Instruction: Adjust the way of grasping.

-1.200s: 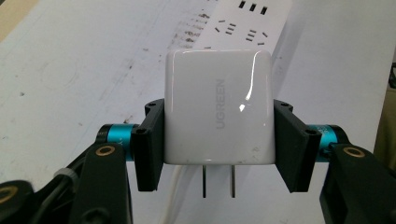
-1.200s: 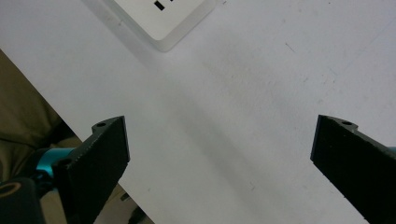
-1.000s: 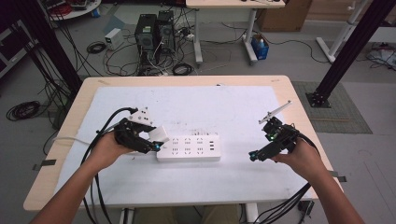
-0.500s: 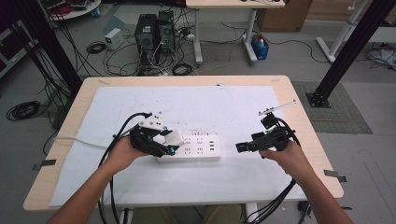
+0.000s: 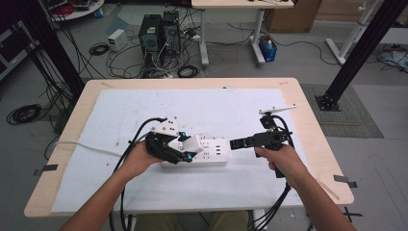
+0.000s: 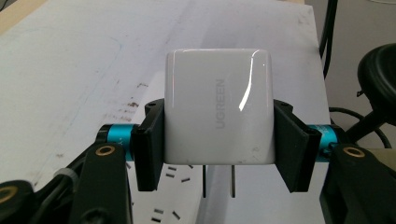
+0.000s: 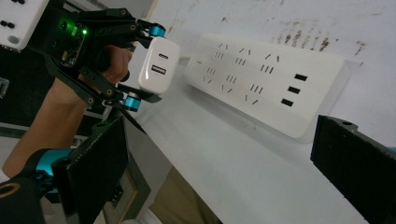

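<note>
While my left hand-held gripper (image 6: 218, 140) is clamping the charger (image 6: 218, 105) and the right hand-held gripper (image 7: 224, 177) is hanging open, I am risking skewed prongs (image 6: 218, 179) missing the power strip (image 5: 204, 153); it could skid toward the bench's (image 5: 308, 120) near edge.

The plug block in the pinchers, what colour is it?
White. The charger is glossy white with faint grey lettering, best seen in the left gripper view.

Left gripper (image 5: 185, 150) fingers (image 6: 149, 144) clamped tight; right gripper (image 5: 236, 143) level, fingers (image 7: 98, 172) spread wide
</note>
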`<state>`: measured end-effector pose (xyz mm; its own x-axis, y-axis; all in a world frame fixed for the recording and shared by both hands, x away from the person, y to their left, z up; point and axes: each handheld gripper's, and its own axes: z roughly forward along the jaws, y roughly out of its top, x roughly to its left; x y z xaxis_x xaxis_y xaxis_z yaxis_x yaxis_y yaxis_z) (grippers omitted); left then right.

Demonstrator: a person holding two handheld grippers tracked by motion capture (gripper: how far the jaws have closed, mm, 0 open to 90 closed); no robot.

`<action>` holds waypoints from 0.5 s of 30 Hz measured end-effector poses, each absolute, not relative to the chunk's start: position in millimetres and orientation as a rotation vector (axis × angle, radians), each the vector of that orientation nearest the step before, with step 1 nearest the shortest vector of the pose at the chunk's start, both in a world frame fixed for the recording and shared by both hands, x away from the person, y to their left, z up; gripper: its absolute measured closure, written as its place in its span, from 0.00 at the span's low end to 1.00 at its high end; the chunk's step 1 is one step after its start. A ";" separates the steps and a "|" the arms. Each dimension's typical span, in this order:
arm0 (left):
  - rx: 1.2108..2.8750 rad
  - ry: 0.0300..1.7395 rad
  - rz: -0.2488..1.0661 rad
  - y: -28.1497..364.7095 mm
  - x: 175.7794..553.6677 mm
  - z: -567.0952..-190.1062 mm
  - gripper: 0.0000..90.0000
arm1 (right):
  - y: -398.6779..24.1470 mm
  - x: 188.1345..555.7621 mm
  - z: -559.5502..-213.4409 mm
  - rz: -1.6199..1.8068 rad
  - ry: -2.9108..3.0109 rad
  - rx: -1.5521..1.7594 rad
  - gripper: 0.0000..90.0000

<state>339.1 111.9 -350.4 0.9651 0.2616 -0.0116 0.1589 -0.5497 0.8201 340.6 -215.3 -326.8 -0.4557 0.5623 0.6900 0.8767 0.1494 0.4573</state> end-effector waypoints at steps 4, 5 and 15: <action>2.154 0.266 0.134 103.7 339.1 -352.1 0.47 | -206.9 341.3 -327.8 -1.192 -2.044 -1.372 0.04; 2.152 0.254 0.131 101.6 338.5 -352.7 0.47 | -206.9 341.3 -327.8 -1.192 -2.044 -1.372 0.04; 2.112 0.210 0.107 85.4 338.2 -360.0 0.47 | -185.0 345.6 -332.7 -1.094 -2.003 -1.376 0.04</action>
